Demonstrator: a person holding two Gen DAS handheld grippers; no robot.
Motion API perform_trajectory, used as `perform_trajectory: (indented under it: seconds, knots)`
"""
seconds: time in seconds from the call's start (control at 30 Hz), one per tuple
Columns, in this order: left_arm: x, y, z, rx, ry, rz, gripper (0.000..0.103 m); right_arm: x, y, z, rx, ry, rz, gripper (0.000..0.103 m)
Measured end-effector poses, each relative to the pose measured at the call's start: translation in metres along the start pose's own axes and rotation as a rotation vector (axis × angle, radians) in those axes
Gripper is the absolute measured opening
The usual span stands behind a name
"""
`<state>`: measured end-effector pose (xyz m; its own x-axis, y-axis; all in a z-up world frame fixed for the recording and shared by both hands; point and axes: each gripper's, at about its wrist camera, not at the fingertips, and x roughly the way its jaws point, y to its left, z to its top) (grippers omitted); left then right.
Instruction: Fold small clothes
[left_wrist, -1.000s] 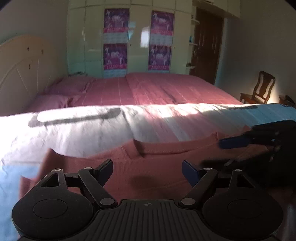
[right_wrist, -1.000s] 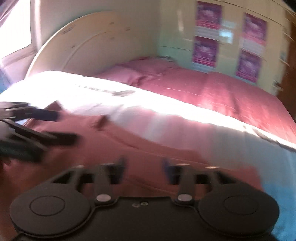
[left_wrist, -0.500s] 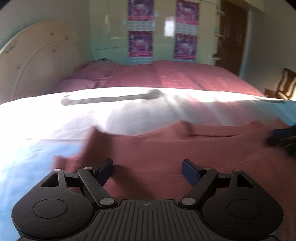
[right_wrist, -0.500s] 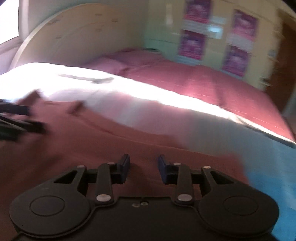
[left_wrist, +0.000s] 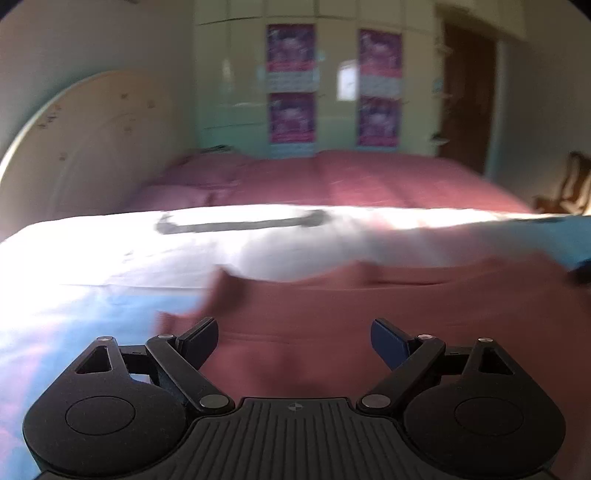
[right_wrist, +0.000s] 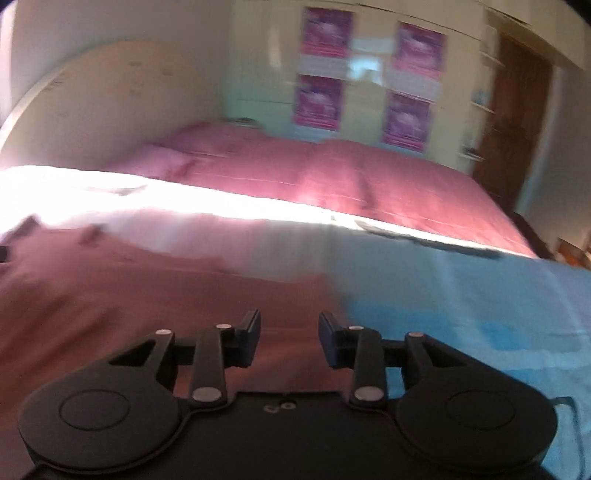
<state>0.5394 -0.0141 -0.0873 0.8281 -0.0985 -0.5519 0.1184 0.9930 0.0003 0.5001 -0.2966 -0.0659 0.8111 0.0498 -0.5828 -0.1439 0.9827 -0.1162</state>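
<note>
Likely snag: dusty-pink knit garment (left_wrist: 388, 317) spread flat on light-blue bed sheet (right_wrist: 480, 295), left tool (left_wrist: 293, 339) opening wide and empty, right tool (right_wrist: 290, 336) narrowly parted, gripping nothing; may bunch cloth or pinch sheet too.

Sunlit bedroom — pink-covered bed (left_wrist: 369, 181), cream headboard (left_wrist: 92, 147), postered wardrobe (left_wrist: 332, 85), dark door (right_wrist: 517, 122).

Home bedroom: big bed (left_wrist: 369, 181) w/ maroon cover mid-frame, curved headboard (left_wrist: 85, 147) at left, wardrobe (left_wrist: 332, 74) w/ posters up top, wooden door (right_wrist: 517, 129) upper right.
</note>
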Motion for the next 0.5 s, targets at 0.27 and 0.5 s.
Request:
perform_trajectory:
  seconds: [0.27, 0.5]
  knots:
    - [-0.012, -0.056, -0.023, 0.029, 0.037, -0.06, 0.089, 0.0, 0.08, -0.021, -0.085, 0.042, 0.166, 0.033]
    - [-0.021, -0.05, -0.045, 0.055, 0.099, -0.007, 0.089, -0.007, 0.101, -0.032, -0.127, 0.074, 0.171, 0.033]
